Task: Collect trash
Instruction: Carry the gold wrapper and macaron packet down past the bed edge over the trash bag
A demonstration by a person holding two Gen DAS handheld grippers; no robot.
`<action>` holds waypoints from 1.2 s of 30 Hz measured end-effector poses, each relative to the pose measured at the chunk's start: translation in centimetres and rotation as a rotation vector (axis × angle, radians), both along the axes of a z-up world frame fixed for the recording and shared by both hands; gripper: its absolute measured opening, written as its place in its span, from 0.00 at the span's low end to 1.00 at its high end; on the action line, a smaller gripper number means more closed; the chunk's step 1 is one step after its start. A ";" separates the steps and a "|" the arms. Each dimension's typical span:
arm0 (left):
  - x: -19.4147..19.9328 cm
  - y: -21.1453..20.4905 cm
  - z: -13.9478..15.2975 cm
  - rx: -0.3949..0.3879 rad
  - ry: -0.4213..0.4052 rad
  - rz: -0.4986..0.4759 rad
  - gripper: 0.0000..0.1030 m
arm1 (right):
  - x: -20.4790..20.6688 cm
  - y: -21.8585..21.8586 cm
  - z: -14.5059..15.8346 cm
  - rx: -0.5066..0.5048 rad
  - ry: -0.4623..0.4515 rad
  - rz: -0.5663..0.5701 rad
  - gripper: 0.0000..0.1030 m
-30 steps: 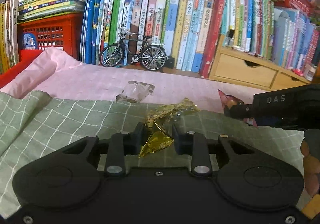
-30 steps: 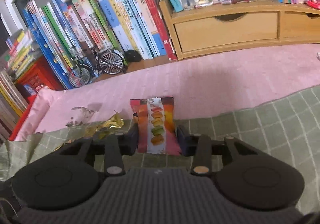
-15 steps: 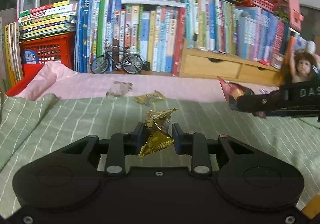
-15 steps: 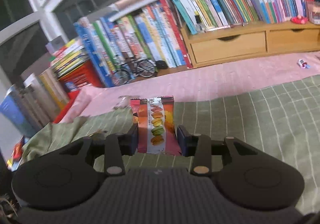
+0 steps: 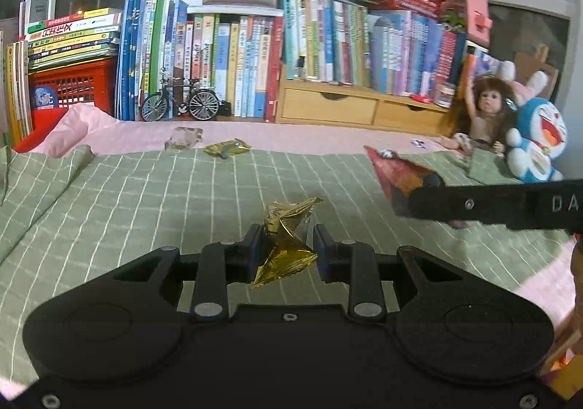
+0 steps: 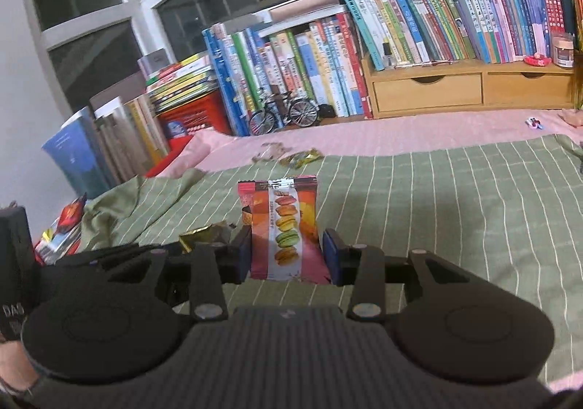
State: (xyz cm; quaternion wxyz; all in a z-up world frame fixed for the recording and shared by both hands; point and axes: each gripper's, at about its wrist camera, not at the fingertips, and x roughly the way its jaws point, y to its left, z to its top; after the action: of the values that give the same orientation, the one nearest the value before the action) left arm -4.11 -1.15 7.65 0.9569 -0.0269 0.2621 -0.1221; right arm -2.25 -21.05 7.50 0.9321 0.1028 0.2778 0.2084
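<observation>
My left gripper is shut on a crumpled gold foil wrapper, held above the green checked blanket. My right gripper is shut on a pink macaron snack packet; in the left wrist view that packet shows at the right, at the tip of the right gripper's black finger. Far off on the bedding lie another gold wrapper and a clear crumpled wrapper. A small wrapper lies on the pink sheet at the right.
Rows of books, a red crate, a toy bicycle and a wooden drawer unit line the back. A doll and a blue plush toy sit at the right. Books are stacked at the left.
Both grippers have pulled back and risen from the pink sheet with their wrappers held. The books and the remaining wrappers now look farther away, and the doll and plush have come into view.
</observation>
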 end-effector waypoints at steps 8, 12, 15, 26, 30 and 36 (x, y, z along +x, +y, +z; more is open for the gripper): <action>-5.4 -0.1 -1.4 0.003 -0.018 -0.083 0.27 | -4.7 -0.2 -1.9 -0.032 0.017 0.042 0.45; -8.0 -0.1 -2.1 0.008 -0.035 -0.115 0.27 | -6.9 -0.1 -2.9 -0.066 0.026 0.075 0.45; -10.0 -0.1 -2.4 0.023 -0.062 -0.146 0.28 | -8.5 -0.2 -3.6 -0.088 0.035 0.090 0.45; -16.1 -0.4 -4.5 0.048 -0.064 -0.259 0.28 | -13.2 -0.7 -5.4 -0.100 0.081 0.147 0.45; -17.8 -0.6 -5.6 0.056 -0.041 -0.292 0.28 | -14.4 -0.4 -6.2 -0.118 0.102 0.182 0.45; -19.2 -0.3 -7.4 0.058 0.025 -0.315 0.28 | -15.4 -0.2 -7.7 -0.140 0.166 0.215 0.45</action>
State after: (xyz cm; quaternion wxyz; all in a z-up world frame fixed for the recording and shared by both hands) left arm -23.35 -1.40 0.28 0.9230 0.0405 0.2783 -0.2626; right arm -17.67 -21.23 -0.20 0.8831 0.0242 0.3772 0.2779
